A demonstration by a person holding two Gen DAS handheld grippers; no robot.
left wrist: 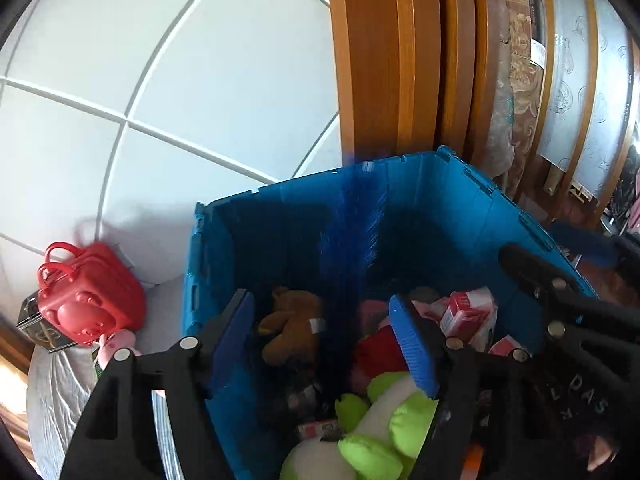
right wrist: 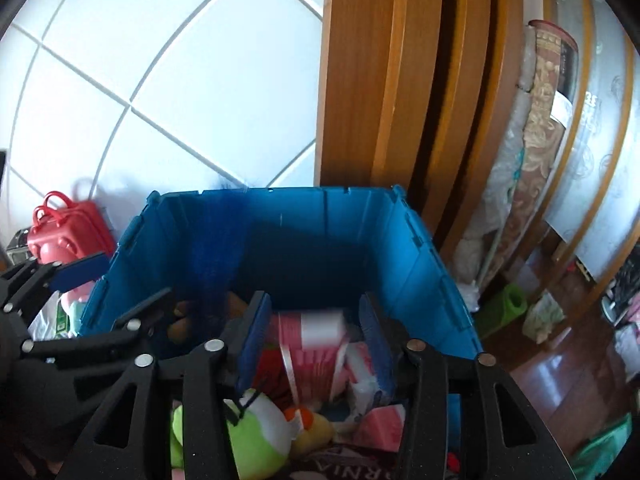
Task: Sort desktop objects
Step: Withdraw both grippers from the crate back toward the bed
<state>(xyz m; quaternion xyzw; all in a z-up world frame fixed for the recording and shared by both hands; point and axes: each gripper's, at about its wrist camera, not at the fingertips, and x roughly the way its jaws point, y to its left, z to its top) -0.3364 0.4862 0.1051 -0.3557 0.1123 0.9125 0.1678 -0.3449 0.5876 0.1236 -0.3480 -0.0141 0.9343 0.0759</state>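
While claws (right wrist: 316,340) gape, "RNIA" (partial).

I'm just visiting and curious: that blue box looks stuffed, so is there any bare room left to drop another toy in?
The far end of the blue crate, behind the brown teddy and the red-and-white packets, shows bare wall. The near end is crowded with a green-and-white plush and packets. Outside left, the red toy suitcase fills the gap.

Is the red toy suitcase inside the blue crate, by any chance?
No, the red toy suitcase stands outside the blue crate, to its left by the tiled wall.
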